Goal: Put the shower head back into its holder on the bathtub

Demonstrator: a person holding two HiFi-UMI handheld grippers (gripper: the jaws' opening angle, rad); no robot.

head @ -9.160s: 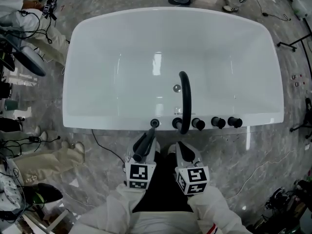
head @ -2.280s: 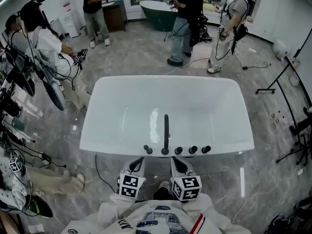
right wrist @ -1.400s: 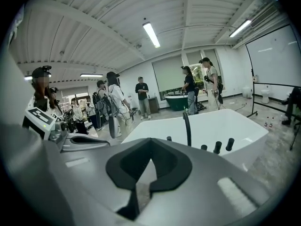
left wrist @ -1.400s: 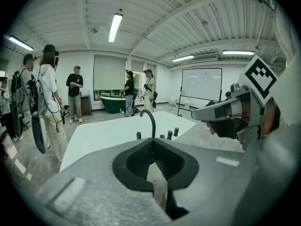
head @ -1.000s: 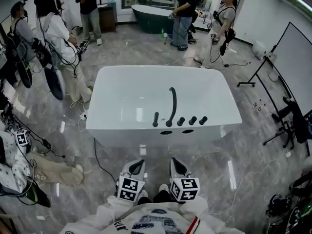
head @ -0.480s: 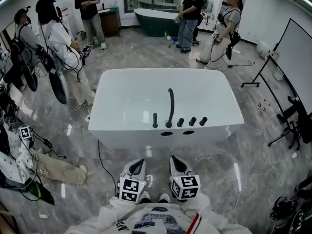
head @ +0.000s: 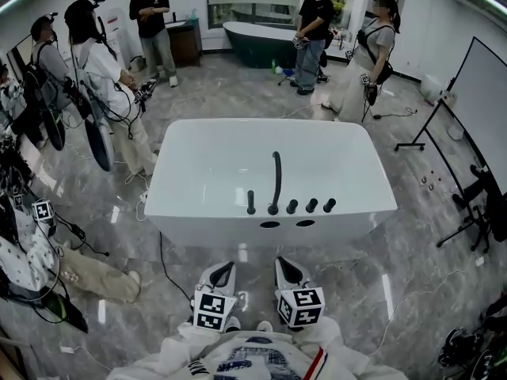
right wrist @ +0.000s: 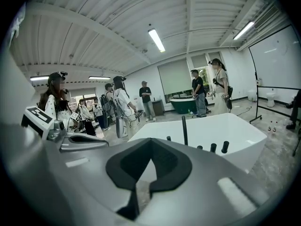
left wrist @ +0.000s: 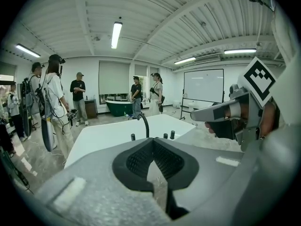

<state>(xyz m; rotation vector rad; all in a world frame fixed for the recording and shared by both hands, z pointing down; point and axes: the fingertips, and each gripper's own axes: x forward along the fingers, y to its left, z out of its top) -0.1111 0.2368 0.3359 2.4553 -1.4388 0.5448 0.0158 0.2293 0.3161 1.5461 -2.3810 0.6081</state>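
Observation:
The black shower head [head: 251,203] stands upright in its holder on the near rim of the white bathtub [head: 198,204], left of the tall curved spout [head: 276,179]. It also shows as a short black stub in the left gripper view [left wrist: 133,136] and in the right gripper view [right wrist: 169,138]. My left gripper [head: 223,267] and right gripper [head: 284,264] hang side by side over the floor, well short of the tub. Both are shut with nothing between the jaws. Each sees the tub past its closed jaws: left gripper [left wrist: 152,142], right gripper [right wrist: 150,143].
Three black knobs [head: 310,205] line the rim right of the spout. Several people [head: 111,81] stand left of and behind the tub, with cables [head: 162,260] on the marble floor. A dark green tub [head: 265,36] sits at the back wall, a whiteboard [head: 483,101] at right.
Earlier my left gripper held the shower head at the tub's rim. Now it stands in the holder, the left gripper is empty, and the tub lies farther off. Over the last second little moved.

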